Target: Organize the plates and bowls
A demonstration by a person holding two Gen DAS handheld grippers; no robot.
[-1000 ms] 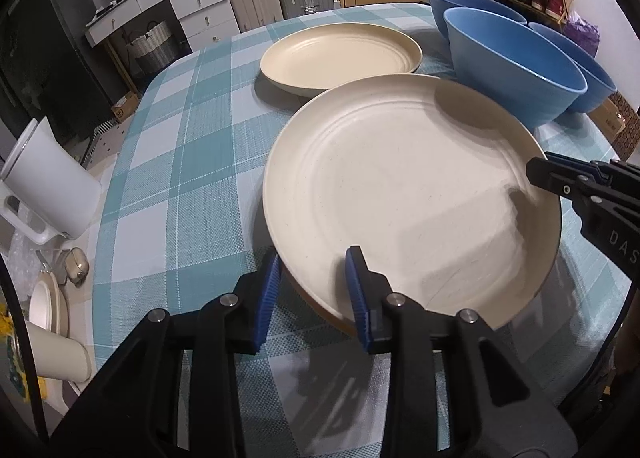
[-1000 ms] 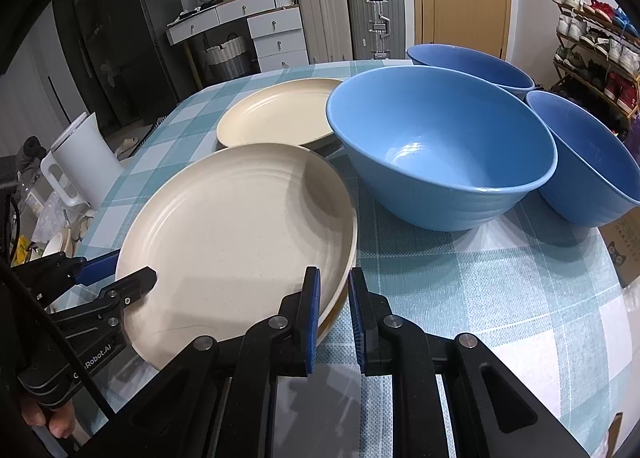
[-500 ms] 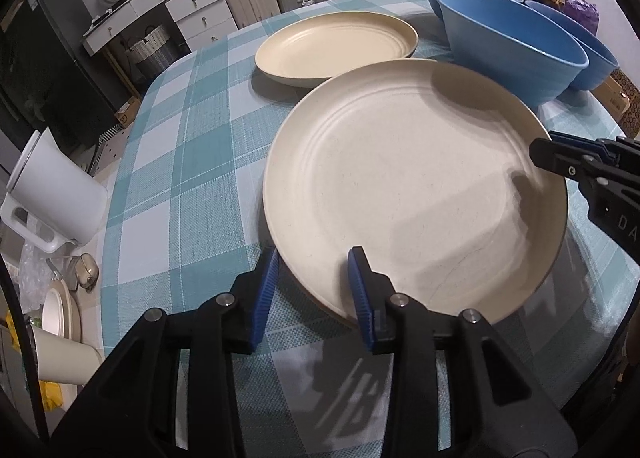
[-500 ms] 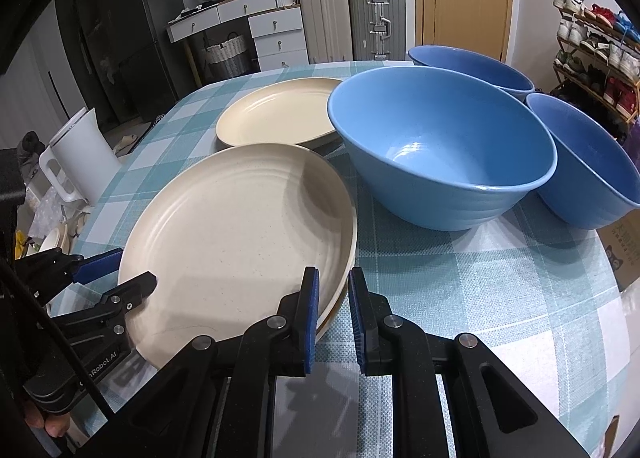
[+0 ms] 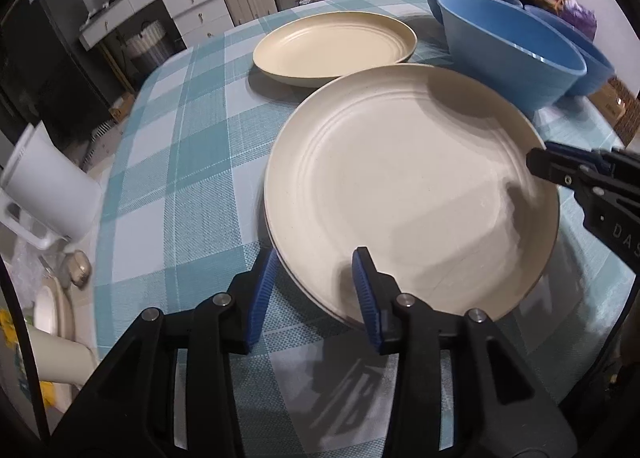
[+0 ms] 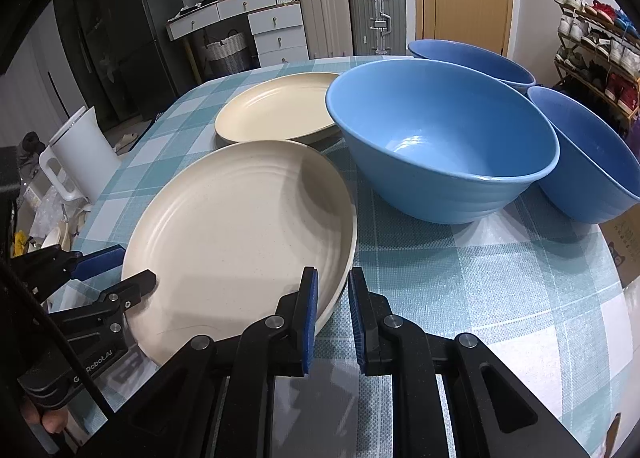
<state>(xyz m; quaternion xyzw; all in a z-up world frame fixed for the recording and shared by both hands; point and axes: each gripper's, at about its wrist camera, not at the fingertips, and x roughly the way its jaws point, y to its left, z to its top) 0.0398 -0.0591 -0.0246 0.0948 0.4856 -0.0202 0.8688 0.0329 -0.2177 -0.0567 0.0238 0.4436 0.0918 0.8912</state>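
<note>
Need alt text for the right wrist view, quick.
The right hand-held gripper straddles the rim of the near cream plate, left hand-held gripper at its opposite edge. Behind: second cream plate and three blue bowls.

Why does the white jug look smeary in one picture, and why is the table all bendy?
Left wrist view: the white jug at the edge is smeared by motion blur, and the checked tablecloth curves because of the fisheye lens. Right wrist view: the jug looks sharp, and light glints inside the nearest blue bowl.

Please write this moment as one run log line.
left hand-held gripper: open at near plate rim | right hand-held gripper: astride rim, grip unclear
</note>
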